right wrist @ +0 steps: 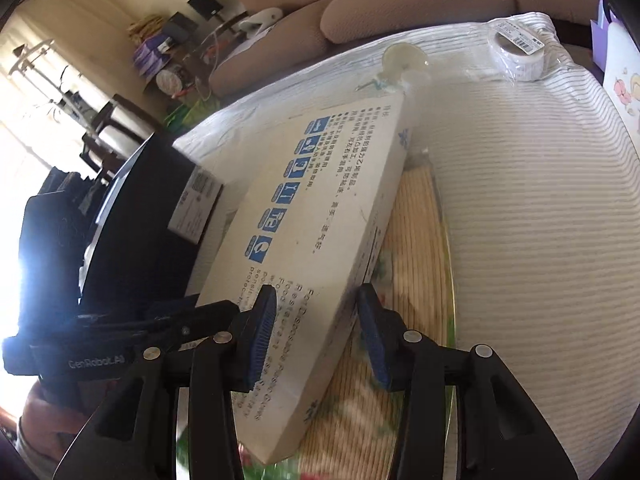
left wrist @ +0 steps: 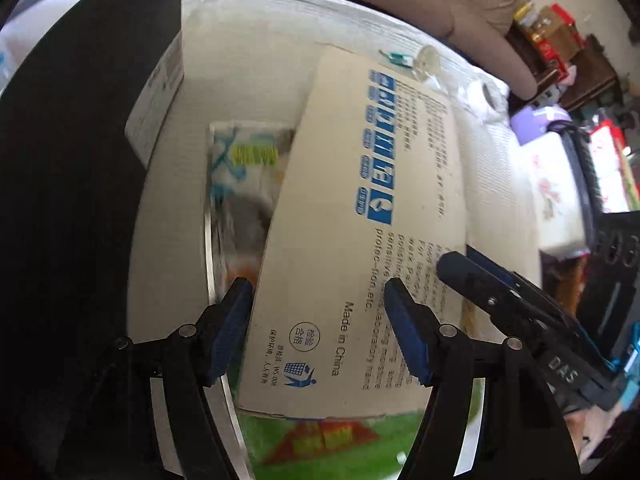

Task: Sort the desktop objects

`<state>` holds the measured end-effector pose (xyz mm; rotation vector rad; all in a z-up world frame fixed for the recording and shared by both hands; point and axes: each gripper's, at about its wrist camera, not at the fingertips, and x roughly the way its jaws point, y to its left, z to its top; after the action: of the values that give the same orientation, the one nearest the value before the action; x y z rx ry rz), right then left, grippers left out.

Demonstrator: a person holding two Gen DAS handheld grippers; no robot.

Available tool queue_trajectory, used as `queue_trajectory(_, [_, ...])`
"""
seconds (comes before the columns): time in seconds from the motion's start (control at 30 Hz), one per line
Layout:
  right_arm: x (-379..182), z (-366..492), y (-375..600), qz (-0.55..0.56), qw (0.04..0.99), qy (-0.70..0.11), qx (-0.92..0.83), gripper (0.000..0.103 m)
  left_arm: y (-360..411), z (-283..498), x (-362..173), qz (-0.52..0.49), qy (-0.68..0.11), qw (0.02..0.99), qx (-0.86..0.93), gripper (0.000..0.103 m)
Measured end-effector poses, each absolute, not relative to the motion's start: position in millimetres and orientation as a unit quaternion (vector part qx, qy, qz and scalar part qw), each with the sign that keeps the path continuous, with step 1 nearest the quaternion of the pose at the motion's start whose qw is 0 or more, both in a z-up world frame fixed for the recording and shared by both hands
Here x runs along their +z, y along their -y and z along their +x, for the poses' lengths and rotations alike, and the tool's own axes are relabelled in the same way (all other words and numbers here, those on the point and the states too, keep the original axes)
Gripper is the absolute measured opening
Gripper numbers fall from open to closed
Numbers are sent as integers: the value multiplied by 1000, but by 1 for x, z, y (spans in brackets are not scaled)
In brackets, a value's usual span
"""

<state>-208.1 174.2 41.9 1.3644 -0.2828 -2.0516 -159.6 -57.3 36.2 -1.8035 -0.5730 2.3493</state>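
Tape roll (right wrist: 516, 54) clearer from right wrist; box (left wrist: 360, 240) fills left.

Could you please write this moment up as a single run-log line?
stage: box pickup | right hand-held gripper: straddling glove box edge, grip unclear | left hand-held gripper: open above box | box: tilted over packets

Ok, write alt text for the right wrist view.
A flat cream cardboard box with blue icons and printed text sits between the right gripper's blue-padded fingers, its near edge in the gap. It rests tilted on a striped white tablecloth. The left gripper reaches in from the left, and a tape roll sits farther back.
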Motion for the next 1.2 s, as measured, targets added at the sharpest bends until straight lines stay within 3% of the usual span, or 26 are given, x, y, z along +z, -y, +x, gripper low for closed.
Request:
queue_trajectory(0.23, [70,-169,-192,511,336,60,-789,45,60,-110,69,-546,183,70,815,65])
queue_trajectory(0.3, [88,-179,-196,484,319,48,-813,57,62,-116,91,-508,191,72,837,67])
queue_trajectory(0.43, [101,-227,-206,462,266,57,-844,64,56,-172,129,-482,173,72,856,67])
queue_trajectory(0.53, [94,-272,-215,464,222,80,-854,67,46,-227,148,-466,97,47,878,67])
queue_trajectory(0.63, [82,-315,-228,465,181,124,-857,68,38,-267,157,-455,35,23,890,67])
queue_trajectory(0.8, [59,-370,-214,483,150,184,-843,70,36,-316,151,-450,21,2,893,67])
queue_trajectory(0.93, [50,-398,-174,498,109,115,-853,71,32,-351,132,-453,25,-12,891,67])
queue_trajectory(1.03, [37,-394,-155,505,114,45,-854,58,18,-376,118,-461,23,-1,887,67])
queue_trajectory(1.07, [37,-389,-157,499,127,45,-856,41,12,-382,114,-466,12,7,885,67])
queue_trajectory(1.1, [37,-385,-162,500,142,58,-852,33,7,-385,111,-466,0,12,885,67])
queue_trajectory(1.2, [40,-362,-180,504,181,60,-843,29,-16,-393,96,-463,-55,39,884,67])
